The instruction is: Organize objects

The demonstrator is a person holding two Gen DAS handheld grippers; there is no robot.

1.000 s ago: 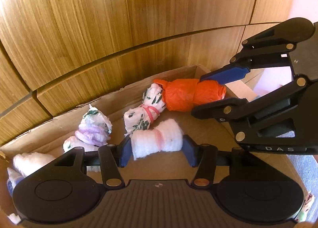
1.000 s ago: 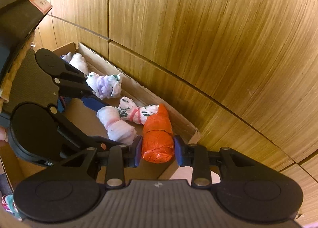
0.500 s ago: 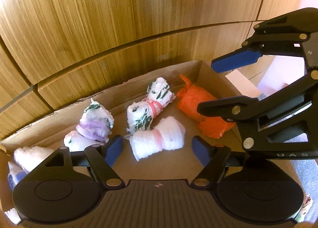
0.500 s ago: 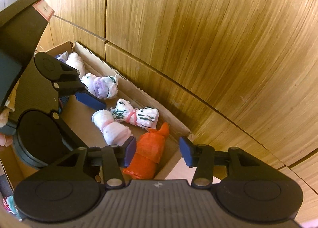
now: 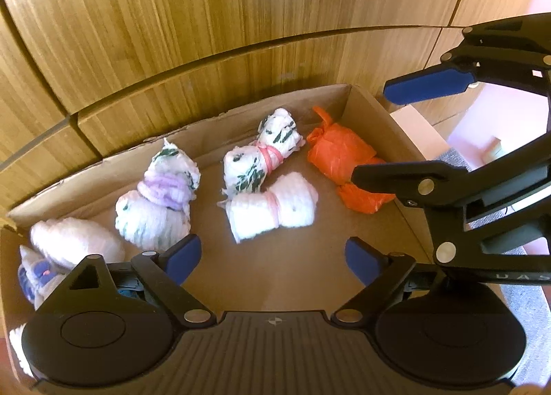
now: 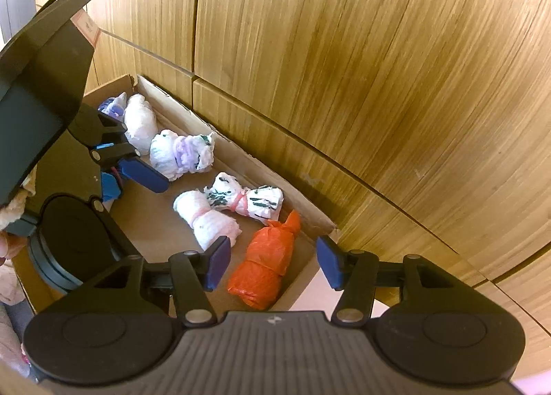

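A shallow cardboard box (image 5: pixel 193 128) (image 6: pixel 237 154) holds several rolled cloth bundles. An orange bundle (image 5: pixel 344 167) (image 6: pixel 268 264) lies at its right end, beside a white bundle with a pink band (image 5: pixel 275 209) (image 6: pixel 206 219). Behind those are a green-speckled bundle with a pink band (image 5: pixel 261 160) (image 6: pixel 246 198) and one with a purple band (image 5: pixel 158 195) (image 6: pixel 182 152). My left gripper (image 5: pixel 272 259) (image 6: pixel 136 186) is opening just short of the white bundle, with nothing between its pads. My right gripper (image 6: pixel 273 262) (image 5: pixel 370 131) is opening above the orange bundle, its pads apart from it.
More pale bundles (image 5: pixel 72 240) (image 6: pixel 139 123) lie at the box's left end. A wooden panelled wall (image 5: pixel 206 33) (image 6: pixel 344 85) rises directly behind the box. Right of the box are a white slab (image 5: pixel 416 130) and grey carpet (image 5: pixel 527 291). The box's front floor (image 5: pixel 275 278) is bare.
The left gripper opened and let go of the white bundle. The right gripper opened and the orange bundle dropped onto the box floor at the right end.
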